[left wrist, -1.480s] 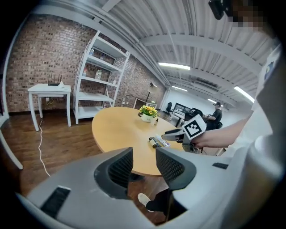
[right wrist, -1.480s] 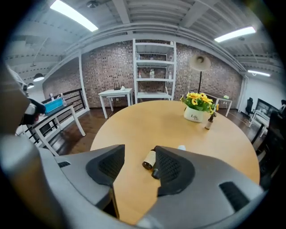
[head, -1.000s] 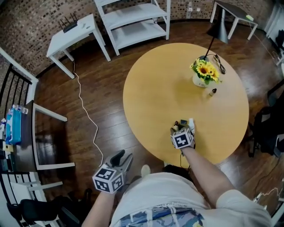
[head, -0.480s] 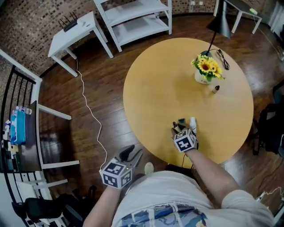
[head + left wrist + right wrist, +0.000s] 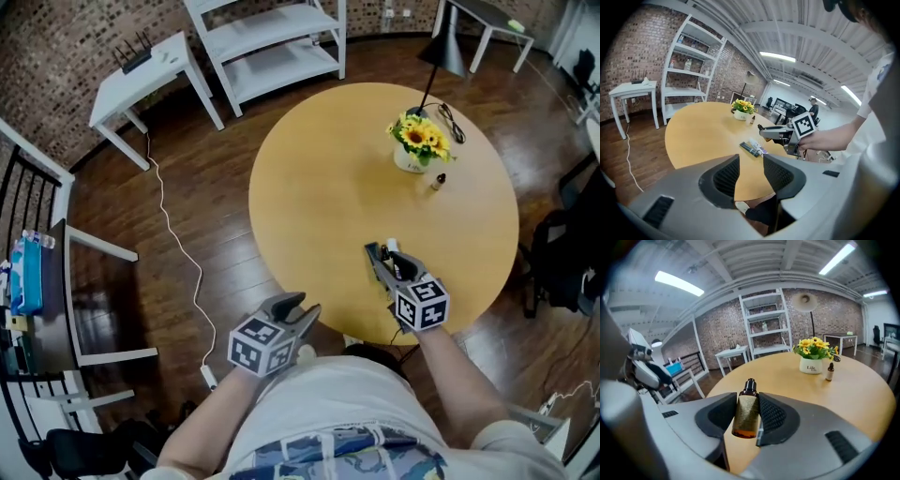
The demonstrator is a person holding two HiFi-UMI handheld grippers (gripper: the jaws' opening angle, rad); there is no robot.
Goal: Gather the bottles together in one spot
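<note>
Jaws of the right gripper point(image 5: 748, 401), which have just been closing, are clamped on the amber bottle point(image 5: 746, 417) at its labelled middle, held above the surface point(image 5: 862, 392). It is judged light, rigid, smooth glass: breakable, so a mid-body grip is advised. The left gripper point(image 5: 751, 160) jaws are spread, empty.

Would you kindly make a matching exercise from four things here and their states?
1. amber bottle
2. small bottle
3. left hand-held gripper
4. flower pot

a. holds yellow flowers
b. open, empty
c. stands by the pot
d. clamped in the right hand-held gripper

Pairs: 1-d, 2-c, 3-b, 4-a.
The right hand-held gripper's jaws have just been closing, with the amber bottle between them.
</note>
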